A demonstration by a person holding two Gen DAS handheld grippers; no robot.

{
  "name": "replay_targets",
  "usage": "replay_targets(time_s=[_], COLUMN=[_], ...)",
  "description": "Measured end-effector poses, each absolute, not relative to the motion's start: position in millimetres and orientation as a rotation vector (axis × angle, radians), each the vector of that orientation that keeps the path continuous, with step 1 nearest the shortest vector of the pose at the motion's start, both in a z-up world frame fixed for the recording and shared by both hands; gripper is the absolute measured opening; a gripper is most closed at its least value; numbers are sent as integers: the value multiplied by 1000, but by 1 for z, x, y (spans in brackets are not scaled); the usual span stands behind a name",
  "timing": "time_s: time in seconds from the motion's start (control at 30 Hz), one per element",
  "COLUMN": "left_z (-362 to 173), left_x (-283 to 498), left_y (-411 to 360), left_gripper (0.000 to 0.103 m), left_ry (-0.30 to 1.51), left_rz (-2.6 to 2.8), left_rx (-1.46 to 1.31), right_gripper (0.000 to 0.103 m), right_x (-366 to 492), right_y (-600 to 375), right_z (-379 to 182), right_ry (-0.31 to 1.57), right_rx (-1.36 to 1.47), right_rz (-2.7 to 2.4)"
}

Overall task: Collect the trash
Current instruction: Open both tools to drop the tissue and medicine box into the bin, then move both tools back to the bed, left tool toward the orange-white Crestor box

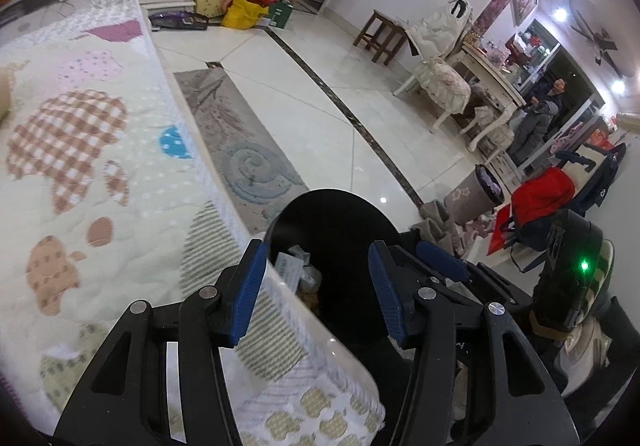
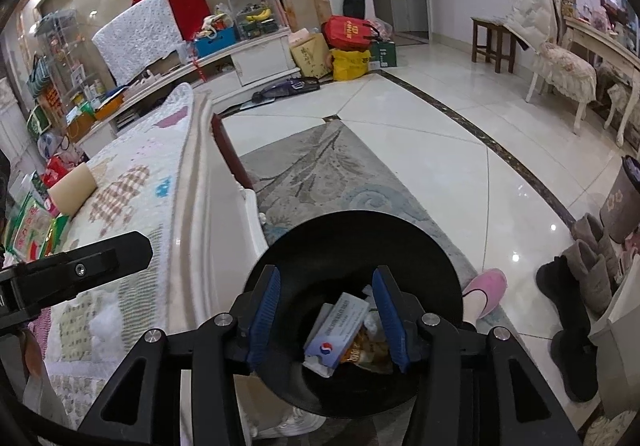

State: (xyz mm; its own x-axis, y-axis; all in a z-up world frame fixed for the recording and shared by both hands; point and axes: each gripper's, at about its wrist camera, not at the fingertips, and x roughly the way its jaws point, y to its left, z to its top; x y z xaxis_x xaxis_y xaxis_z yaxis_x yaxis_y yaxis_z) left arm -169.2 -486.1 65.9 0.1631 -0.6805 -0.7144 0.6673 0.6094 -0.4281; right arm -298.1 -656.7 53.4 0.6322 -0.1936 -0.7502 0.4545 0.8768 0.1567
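Note:
A black round trash bin (image 2: 400,230) stands on the floor against the edge of the quilt-covered table (image 2: 132,206). Inside it lie a white and blue box (image 2: 340,330), an orange snack wrapper (image 2: 368,354) and crumpled paper. My right gripper (image 2: 326,286) hangs open over the bin's mouth, and no trash touches its pads. My left gripper (image 1: 316,258) is open too, straddling the table (image 1: 100,166) edge and the bin (image 1: 332,214), with nothing between its blue pads. The box (image 1: 290,270) shows at the bin's left side. A blue finger (image 1: 440,260) of the right gripper sits just right of the left one.
A cream block (image 2: 74,188) and several packets (image 2: 32,226) lie on the table's far left. On the floor are a grey rug (image 2: 320,174), a pink slipper (image 2: 486,290), boots (image 2: 588,258) and a second small bin (image 2: 624,198). Chairs and a side table line the right wall.

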Motion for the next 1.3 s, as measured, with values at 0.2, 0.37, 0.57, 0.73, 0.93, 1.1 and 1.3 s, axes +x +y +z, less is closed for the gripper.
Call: replay_targets(time_s=[0.2,0.37,0.57,0.73,0.93,1.1,1.3], left_z=[78,87,94,96,97,95,92], left_x=[-177,-183,-182,-177,-172,-166,-162], left_y=[-459,-432,-390,-358,-310,-266,-212], left_gripper=[52,52,52,52,56,61,61], left_ry=[972,936,898,891,894,915,919], left_rz=[-899,-867,-808,-755,-693,-641,-552], left_rx=[8,9,15,-11,-56,-123,-156], right_gripper=[47,47,55,56,58,61,63], right_x=[-292,-284,-271,-257,-238,-224,-212], right_y=[-636,-616,-587,-560,-525,-494,-461], right_z=[59,65,72,77,79,80,76], right_ry=[808,803,798,797,805,818,840], right_rx=[322,302,273,245,218,196,184], right_rz=[-351,-317,-264,-214,-142,-73,10])
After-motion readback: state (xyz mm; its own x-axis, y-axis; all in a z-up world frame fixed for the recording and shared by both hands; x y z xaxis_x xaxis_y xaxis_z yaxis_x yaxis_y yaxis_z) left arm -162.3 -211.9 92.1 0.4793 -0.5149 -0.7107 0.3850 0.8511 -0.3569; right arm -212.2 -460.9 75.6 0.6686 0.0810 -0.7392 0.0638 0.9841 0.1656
